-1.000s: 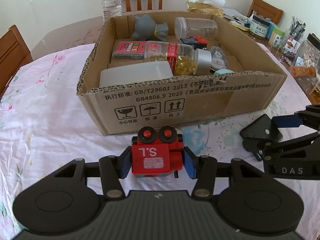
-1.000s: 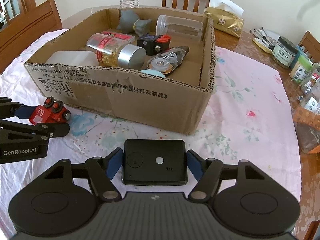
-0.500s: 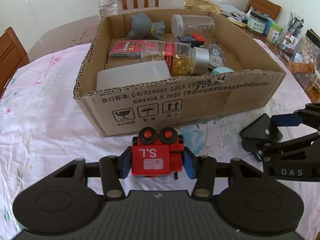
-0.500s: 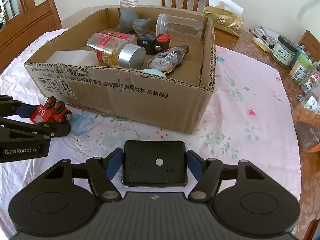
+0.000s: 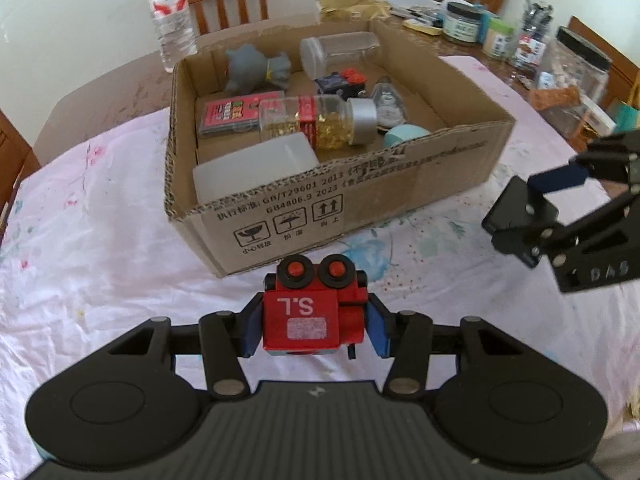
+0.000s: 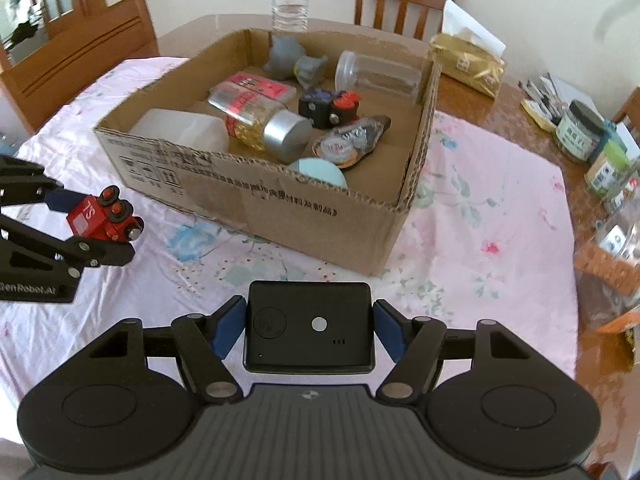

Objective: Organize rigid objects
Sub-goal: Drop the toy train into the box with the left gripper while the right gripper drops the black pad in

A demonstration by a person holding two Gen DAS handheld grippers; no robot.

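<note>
My left gripper (image 5: 314,326) is shut on a red toy train block (image 5: 308,318) marked "S.L", held above the flowered tablecloth just in front of the cardboard box (image 5: 360,196). My right gripper (image 6: 309,326) is shut on a flat black rectangular device (image 6: 309,326), also lifted off the cloth before the box (image 6: 320,216). In the right wrist view the left gripper (image 6: 86,220) with the red train (image 6: 102,218) shows at the left. The black device (image 5: 516,210) in the right gripper shows at the right of the left wrist view.
The box holds a bottle of gold capsules (image 5: 320,120), a grey figure (image 5: 256,68), a clear jar (image 5: 340,50), a white tub (image 5: 256,166), a red packet (image 5: 228,116) and other small items. A water bottle (image 5: 172,12) stands behind it. Jars and clutter (image 6: 592,148) line the table's right side; chairs surround.
Both grippers have risen off the tablecloth with their objects; the box now looks lower and farther down in both views. The left gripper has rolled a little.
</note>
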